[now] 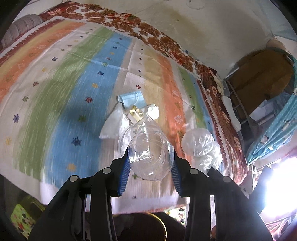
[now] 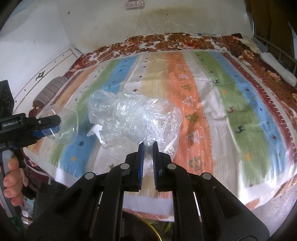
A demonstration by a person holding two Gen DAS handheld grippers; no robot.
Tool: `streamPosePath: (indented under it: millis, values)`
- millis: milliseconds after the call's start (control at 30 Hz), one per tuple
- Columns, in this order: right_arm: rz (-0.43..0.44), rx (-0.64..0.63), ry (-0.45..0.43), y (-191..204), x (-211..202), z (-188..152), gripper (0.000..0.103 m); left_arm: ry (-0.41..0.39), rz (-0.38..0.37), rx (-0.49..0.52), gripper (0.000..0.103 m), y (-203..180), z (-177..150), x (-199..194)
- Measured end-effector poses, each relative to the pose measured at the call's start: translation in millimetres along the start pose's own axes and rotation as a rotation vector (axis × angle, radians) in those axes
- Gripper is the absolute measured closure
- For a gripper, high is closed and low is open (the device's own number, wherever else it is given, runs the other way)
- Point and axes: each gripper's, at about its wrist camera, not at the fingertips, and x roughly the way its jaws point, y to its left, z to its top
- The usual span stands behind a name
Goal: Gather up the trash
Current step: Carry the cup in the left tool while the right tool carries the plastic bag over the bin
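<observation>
My left gripper (image 1: 150,161) is shut on a clear plastic cup (image 1: 151,157) and holds it above the striped bed cover (image 1: 65,92); the cup also shows in the right wrist view (image 2: 63,126). Beyond it on the bed lie a blue face mask (image 1: 131,99), white tissues (image 1: 111,126) and a gold wrapper (image 1: 136,112). My right gripper (image 2: 148,146) is shut on a crumpled clear plastic bag (image 2: 133,118), also seen in the left wrist view (image 1: 200,146).
A white wall (image 2: 167,18) runs behind the bed, with a power strip (image 2: 134,4). A grey bolster (image 2: 50,90) lies at the bed's left end. A metal rack with boxes (image 1: 259,89) stands past the right end. A dark bin rim (image 1: 159,222) lies below the grippers.
</observation>
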Motion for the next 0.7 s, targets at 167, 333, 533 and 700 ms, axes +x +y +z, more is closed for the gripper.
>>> streamPosePath:
  millis: [167,333,533,700]
  values:
    - [0.005,0.006,-0.002,1.8,-17.7,-18.2,0.095,-0.031,-0.003,0.014,0.064,-2.1,-22.8,-21.2]
    - [0.011,0.009,0.012,3.7,-28.4,-39.7,0.095,-0.054,0.012,0.055,0.064,-8.7,-46.2,-39.3]
    - [0.009,-0.023,0.027,9.3,-43.0,-64.5,0.095,-0.067,0.009,0.097,0.064,-21.1,-80.1,-54.3]
    - [0.004,-0.046,0.034,14.0,-55.0,-83.3,0.095,-0.065,-0.002,0.126,0.064,-30.9,-104.1,-64.8]
